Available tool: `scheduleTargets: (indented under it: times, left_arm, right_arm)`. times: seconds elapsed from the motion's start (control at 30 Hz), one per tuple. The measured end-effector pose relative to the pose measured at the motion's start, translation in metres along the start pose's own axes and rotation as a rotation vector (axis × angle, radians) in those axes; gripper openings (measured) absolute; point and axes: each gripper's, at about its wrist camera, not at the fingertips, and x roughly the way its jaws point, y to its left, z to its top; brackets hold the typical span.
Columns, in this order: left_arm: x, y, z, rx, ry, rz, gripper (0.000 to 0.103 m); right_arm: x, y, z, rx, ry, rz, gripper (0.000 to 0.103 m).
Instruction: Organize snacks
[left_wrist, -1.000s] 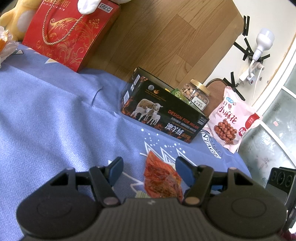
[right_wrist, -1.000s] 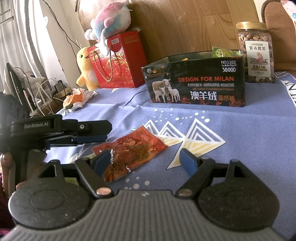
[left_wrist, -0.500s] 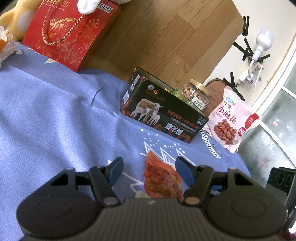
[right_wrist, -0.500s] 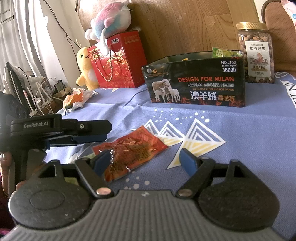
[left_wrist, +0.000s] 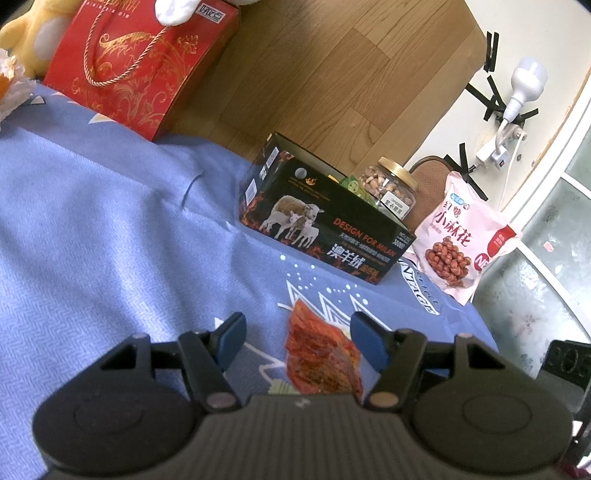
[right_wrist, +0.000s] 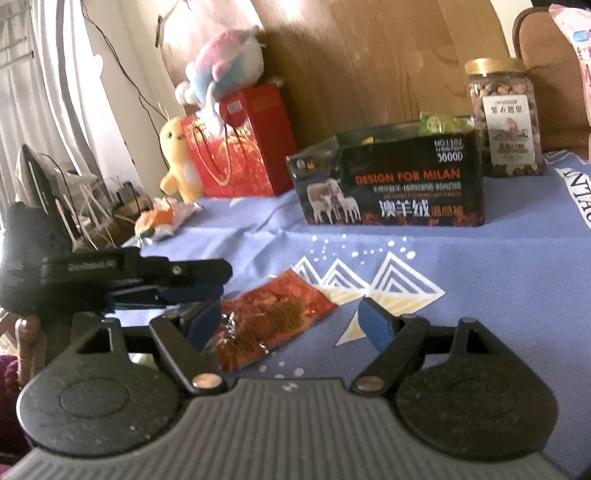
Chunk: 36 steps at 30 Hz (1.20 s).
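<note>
A red snack packet (left_wrist: 321, 354) lies flat on the blue cloth (left_wrist: 110, 240). My left gripper (left_wrist: 298, 334) is open just over it, with the packet nearer its right finger and neither pad touching. My right gripper (right_wrist: 289, 321) is also open; the same packet (right_wrist: 273, 317) lies by its left finger, untouched. The left gripper (right_wrist: 214, 282) comes in from the left of the right wrist view, beside the packet. An open black box (left_wrist: 325, 221) printed with sheep stands farther back, with a green packet (right_wrist: 439, 123) poking out of it.
A nut jar (left_wrist: 391, 184) with a gold lid and a pink snack bag (left_wrist: 461, 240) stand right of the box. A red gift bag (left_wrist: 136, 59) and plush toys (right_wrist: 221, 62) line the wooden back wall. An orange-white wrapper (right_wrist: 166, 218) lies far left.
The right wrist view has shifted slightly and is now blurred, with the box and packet sitting a little lower in it. The left gripper has not moved. Both stay open.
</note>
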Motion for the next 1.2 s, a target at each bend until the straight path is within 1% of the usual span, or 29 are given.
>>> scheduleTargets:
  times: [0.1, 0.33, 0.4, 0.7, 0.93, 1.0, 1.03, 1.07, 1.13, 1.2]
  left_arm:
    - [0.000, 0.000, 0.000, 0.000, 0.001, -0.003, 0.064]
    - [0.000, 0.001, 0.000, -0.006, 0.001, -0.009, 0.064]
    - [0.000, 0.001, 0.000, -0.007, 0.001, -0.009, 0.064]
    - [0.000, 0.002, 0.001, -0.009, 0.003, -0.011, 0.064]
    - [-0.001, 0.002, 0.001, -0.011, 0.006, -0.012, 0.064]
    - [0.000, 0.003, 0.001, -0.014, 0.006, -0.013, 0.064]
    - [0.000, 0.003, 0.001, -0.019, 0.006, -0.014, 0.064]
    - [0.000, 0.004, 0.001, -0.023, 0.006, -0.016, 0.064]
    - [0.001, 0.005, 0.001, -0.031, 0.009, -0.019, 0.064]
    - [0.001, 0.005, 0.001, -0.034, 0.011, -0.020, 0.064]
  right_arm:
    - [-0.005, 0.006, -0.001, -0.010, 0.017, 0.047, 0.083]
    - [0.007, 0.035, -0.013, -0.200, 0.157, 0.044, 0.083]
    - [0.009, 0.038, -0.015, -0.220, 0.156, 0.047, 0.084]
    - [0.010, 0.039, -0.017, -0.212, 0.156, 0.049, 0.083]
    - [0.010, 0.046, -0.020, -0.235, 0.166, 0.097, 0.082]
    - [0.011, 0.048, -0.020, -0.242, 0.166, 0.106, 0.078]
    - [0.011, 0.048, -0.020, -0.244, 0.165, 0.114, 0.070]
    - [0.011, 0.049, -0.020, -0.243, 0.166, 0.126, 0.059]
    - [0.011, 0.050, -0.019, -0.238, 0.165, 0.151, 0.046]
    - [0.011, 0.046, -0.018, -0.213, 0.160, 0.152, 0.041]
